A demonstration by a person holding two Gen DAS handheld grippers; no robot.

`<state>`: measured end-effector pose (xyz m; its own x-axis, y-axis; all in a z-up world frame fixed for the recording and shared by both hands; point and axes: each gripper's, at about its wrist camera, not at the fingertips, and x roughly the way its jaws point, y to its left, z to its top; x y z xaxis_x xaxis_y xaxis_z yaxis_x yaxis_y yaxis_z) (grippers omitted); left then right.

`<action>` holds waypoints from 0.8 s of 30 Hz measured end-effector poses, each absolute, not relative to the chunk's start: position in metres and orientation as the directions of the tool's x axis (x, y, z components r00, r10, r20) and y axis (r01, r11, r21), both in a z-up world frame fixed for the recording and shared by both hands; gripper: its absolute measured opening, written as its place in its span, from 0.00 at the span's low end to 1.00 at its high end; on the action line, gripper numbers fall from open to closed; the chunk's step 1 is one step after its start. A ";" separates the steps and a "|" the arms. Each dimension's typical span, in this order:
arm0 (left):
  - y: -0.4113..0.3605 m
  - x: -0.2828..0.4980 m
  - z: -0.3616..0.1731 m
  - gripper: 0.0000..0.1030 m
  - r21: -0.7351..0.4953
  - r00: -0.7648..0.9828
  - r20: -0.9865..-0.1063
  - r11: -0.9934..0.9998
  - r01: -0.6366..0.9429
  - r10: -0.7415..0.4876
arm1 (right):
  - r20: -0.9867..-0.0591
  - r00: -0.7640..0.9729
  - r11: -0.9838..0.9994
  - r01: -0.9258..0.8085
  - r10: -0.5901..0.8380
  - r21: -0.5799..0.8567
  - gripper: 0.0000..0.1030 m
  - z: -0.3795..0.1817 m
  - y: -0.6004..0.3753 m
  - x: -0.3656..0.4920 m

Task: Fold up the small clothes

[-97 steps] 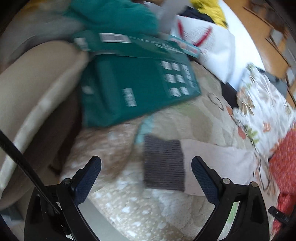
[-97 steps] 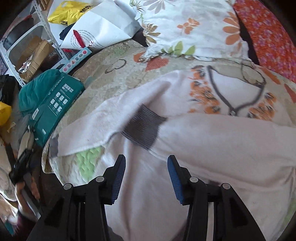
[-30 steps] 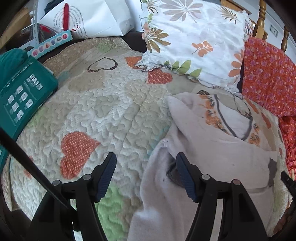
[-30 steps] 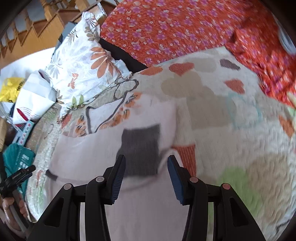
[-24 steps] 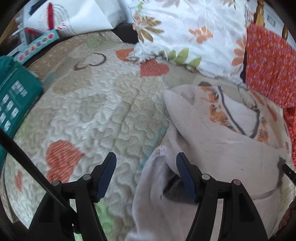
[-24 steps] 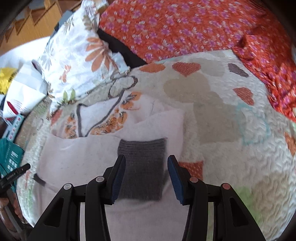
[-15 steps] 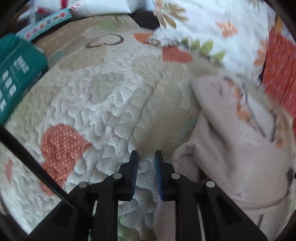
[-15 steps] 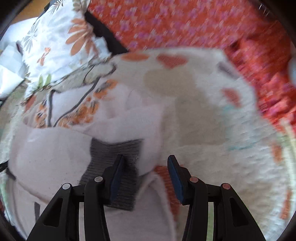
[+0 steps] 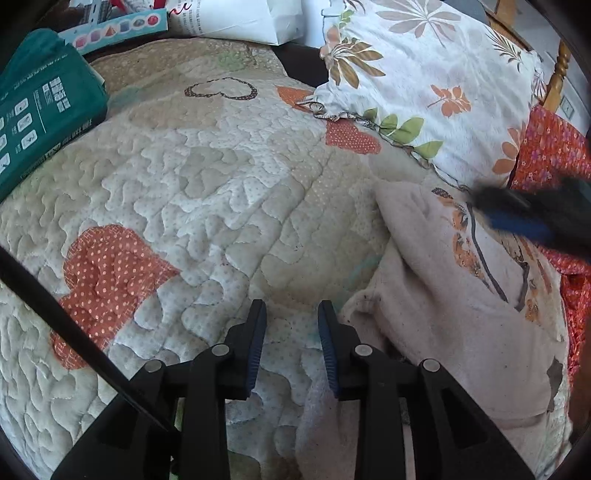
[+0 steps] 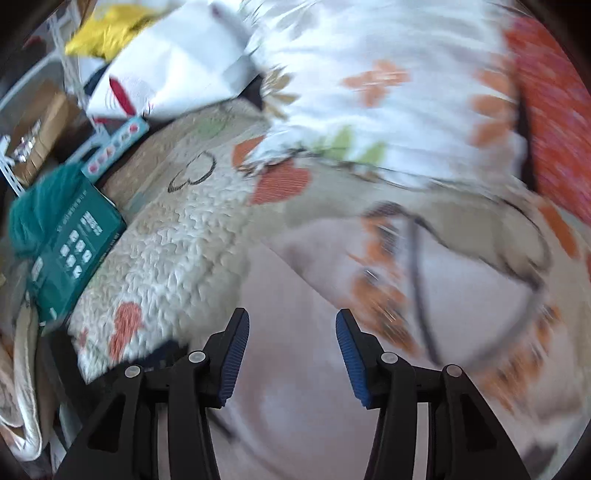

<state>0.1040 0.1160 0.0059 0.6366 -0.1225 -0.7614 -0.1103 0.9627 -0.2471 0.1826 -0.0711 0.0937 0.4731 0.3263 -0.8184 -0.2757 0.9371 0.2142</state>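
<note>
A small pale pink sweater (image 9: 461,317) with an orange and grey print lies folded on the heart-patterned quilt (image 9: 207,192), at the right of the left wrist view. My left gripper (image 9: 291,325) hovers over the quilt at the sweater's left edge, jaws narrowly apart with nothing between them. My right gripper (image 10: 291,343) is open and empty above the sweater (image 10: 303,288); that view is blurred by motion. A blurred blue-padded finger of it (image 9: 524,221) shows over the sweater's print in the left wrist view.
A floral pillow (image 9: 424,85) and an orange flowered cloth (image 9: 554,155) lie behind the sweater. A teal package (image 9: 40,122) sits at the quilt's left edge, also seen in the right wrist view (image 10: 70,251). A white bag (image 9: 236,18) lies at the back.
My left gripper narrowed from wide open to a small gap beside the sweater's edge. My right gripper swung left from the grey cuff to over the sweater's body, staying open.
</note>
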 end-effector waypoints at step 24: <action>0.103 0.103 0.005 0.52 -0.225 0.657 -0.745 0.971 -0.083 -0.116 | -0.908 0.410 0.946 -0.319 0.088 -0.052 0.06 0.032 0.009 0.290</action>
